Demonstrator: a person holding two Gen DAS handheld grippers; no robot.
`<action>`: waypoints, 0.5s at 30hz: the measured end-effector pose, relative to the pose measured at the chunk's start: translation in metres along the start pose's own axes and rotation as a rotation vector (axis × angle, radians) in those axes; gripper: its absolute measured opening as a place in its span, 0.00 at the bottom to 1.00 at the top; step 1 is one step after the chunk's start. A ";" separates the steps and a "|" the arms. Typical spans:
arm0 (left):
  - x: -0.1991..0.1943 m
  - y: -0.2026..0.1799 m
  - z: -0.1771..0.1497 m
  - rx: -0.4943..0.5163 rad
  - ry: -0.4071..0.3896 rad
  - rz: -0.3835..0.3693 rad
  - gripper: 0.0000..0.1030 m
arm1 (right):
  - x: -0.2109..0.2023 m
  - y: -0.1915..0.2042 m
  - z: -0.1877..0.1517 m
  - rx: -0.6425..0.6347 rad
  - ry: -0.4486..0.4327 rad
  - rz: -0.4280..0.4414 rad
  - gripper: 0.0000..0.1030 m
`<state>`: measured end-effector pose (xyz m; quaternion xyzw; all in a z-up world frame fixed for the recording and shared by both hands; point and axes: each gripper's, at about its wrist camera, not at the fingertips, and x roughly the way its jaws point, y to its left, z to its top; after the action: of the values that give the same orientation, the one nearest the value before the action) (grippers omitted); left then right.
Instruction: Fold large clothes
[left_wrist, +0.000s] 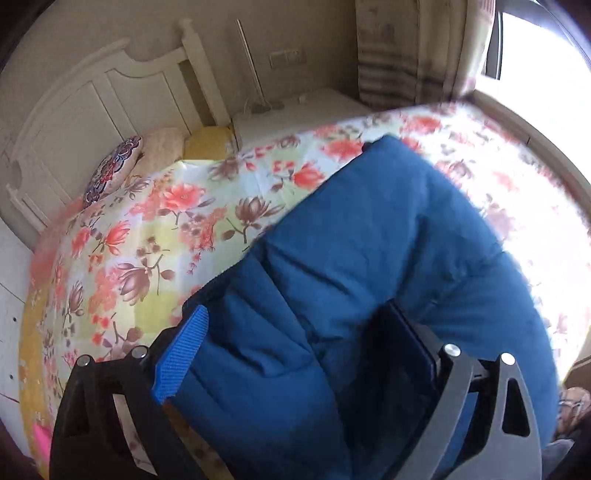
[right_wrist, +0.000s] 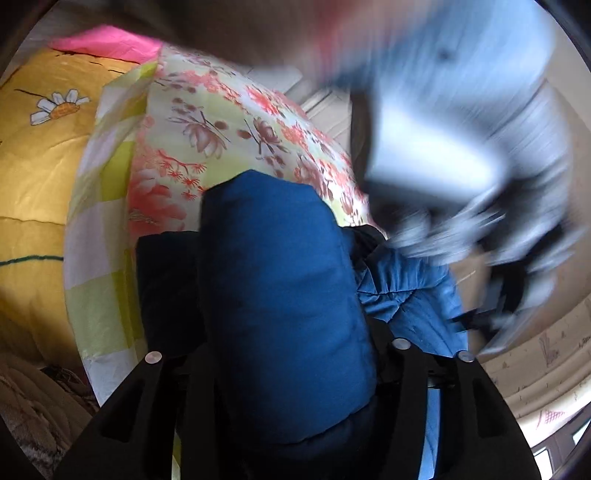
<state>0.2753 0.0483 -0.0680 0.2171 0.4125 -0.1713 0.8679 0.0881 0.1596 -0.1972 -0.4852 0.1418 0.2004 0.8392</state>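
A padded blue jacket (left_wrist: 369, 251) lies on a floral bedsheet (left_wrist: 155, 229). In the left wrist view my left gripper (left_wrist: 295, 354) has the jacket's thick fabric bunched between its two fingers, the blue-padded left finger (left_wrist: 181, 354) pressed against it. In the right wrist view my right gripper (right_wrist: 280, 354) is closed around a thick roll of the same blue jacket (right_wrist: 280, 295), lifted above the sheet (right_wrist: 221, 122). The other gripper and arm show as a grey blur (right_wrist: 480, 184) at upper right.
A white headboard (left_wrist: 85, 110) and pillows (left_wrist: 110, 170) stand at the far left, a white nightstand (left_wrist: 303, 110) and curtain (left_wrist: 406, 48) behind. A yellow daisy quilt (right_wrist: 40, 155) and pink cloth (right_wrist: 107, 44) lie left of the sheet.
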 end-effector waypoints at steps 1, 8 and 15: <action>0.011 -0.001 -0.005 0.025 -0.008 0.024 0.98 | -0.006 -0.002 -0.001 -0.002 -0.019 0.010 0.61; 0.040 0.036 -0.035 -0.149 -0.128 -0.045 0.98 | -0.076 -0.071 -0.032 0.312 -0.219 0.255 0.49; 0.037 0.038 -0.036 -0.169 -0.148 -0.059 0.98 | -0.006 -0.161 -0.090 0.759 0.009 0.258 0.36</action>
<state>0.2928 0.0951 -0.1084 0.1178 0.3663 -0.1770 0.9059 0.1556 0.0077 -0.1167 -0.1196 0.2690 0.2353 0.9263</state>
